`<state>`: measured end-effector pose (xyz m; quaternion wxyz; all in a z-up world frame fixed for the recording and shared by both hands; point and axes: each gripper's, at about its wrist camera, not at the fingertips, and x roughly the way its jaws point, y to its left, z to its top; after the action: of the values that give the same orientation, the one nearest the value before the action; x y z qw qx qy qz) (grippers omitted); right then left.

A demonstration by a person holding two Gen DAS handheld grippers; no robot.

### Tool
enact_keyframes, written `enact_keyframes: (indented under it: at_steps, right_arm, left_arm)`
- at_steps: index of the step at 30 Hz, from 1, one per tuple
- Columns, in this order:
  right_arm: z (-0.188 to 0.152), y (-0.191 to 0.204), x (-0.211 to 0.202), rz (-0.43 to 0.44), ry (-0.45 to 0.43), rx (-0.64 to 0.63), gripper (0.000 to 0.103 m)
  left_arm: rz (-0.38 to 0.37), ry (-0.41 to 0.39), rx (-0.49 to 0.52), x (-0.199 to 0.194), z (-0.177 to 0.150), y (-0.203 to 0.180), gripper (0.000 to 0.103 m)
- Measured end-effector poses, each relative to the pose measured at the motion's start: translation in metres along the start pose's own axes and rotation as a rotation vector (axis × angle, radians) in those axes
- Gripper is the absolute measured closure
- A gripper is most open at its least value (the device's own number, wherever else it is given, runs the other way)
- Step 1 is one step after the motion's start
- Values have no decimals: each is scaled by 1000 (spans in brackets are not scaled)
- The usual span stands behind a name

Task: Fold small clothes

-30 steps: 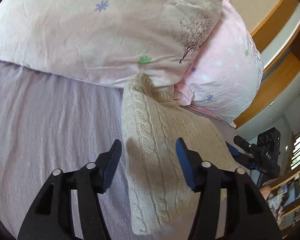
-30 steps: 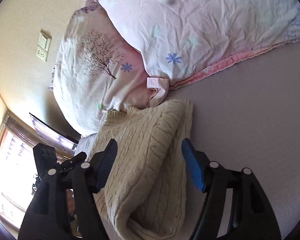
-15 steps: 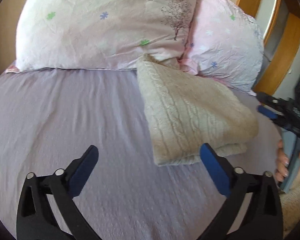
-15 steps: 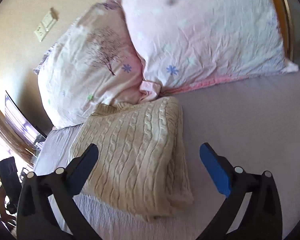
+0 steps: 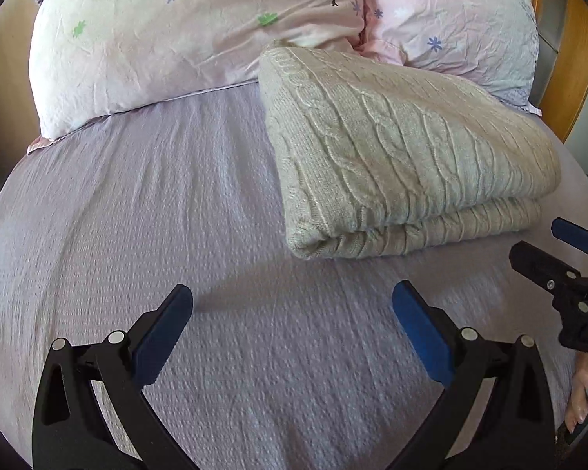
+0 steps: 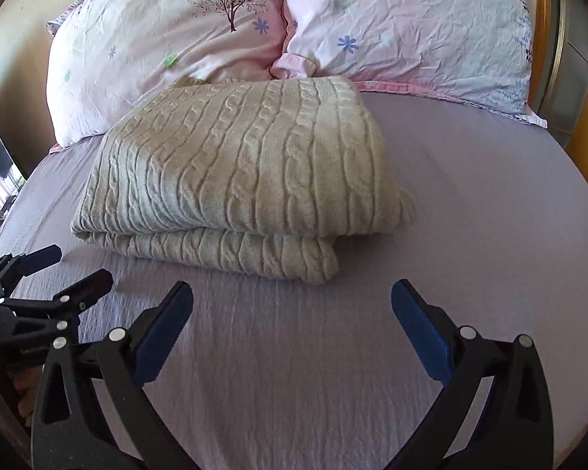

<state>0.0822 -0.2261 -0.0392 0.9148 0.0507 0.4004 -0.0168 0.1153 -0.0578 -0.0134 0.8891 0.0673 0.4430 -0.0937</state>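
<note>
A cream cable-knit sweater (image 5: 403,156) lies folded in a neat two-layer rectangle on the lilac bed sheet (image 5: 176,215), its far edge against the pillows. It also shows in the right wrist view (image 6: 239,164). My left gripper (image 5: 292,305) is open and empty, hovering over the sheet in front of the sweater's left corner. My right gripper (image 6: 292,305) is open and empty, in front of the sweater's right corner. Each gripper shows in the other's view, the right one (image 5: 568,262) at the right edge and the left one (image 6: 47,274) at the left edge.
Two pink flowered pillows (image 6: 168,39) (image 6: 411,27) lean at the head of the bed behind the sweater. A wooden bed frame (image 5: 580,70) runs along the right side. The lilac sheet (image 6: 470,196) spreads around the sweater.
Both grippers have opened wide and pulled back from the sweater toward the foot of the bed. The sweater now lies released and folded on the sheet.
</note>
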Motion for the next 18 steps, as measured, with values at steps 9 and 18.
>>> enact_keyframes:
  at_steps: [9, 18]
  right_arm:
    - [-1, 3, 3, -29, 41, -6, 2]
    - [-1, 6, 4, -57, 52, -26, 2]
  left_arm:
    - [1, 11, -3, 1, 0, 0, 1]
    - [1, 10, -4, 1, -1, 0, 1]
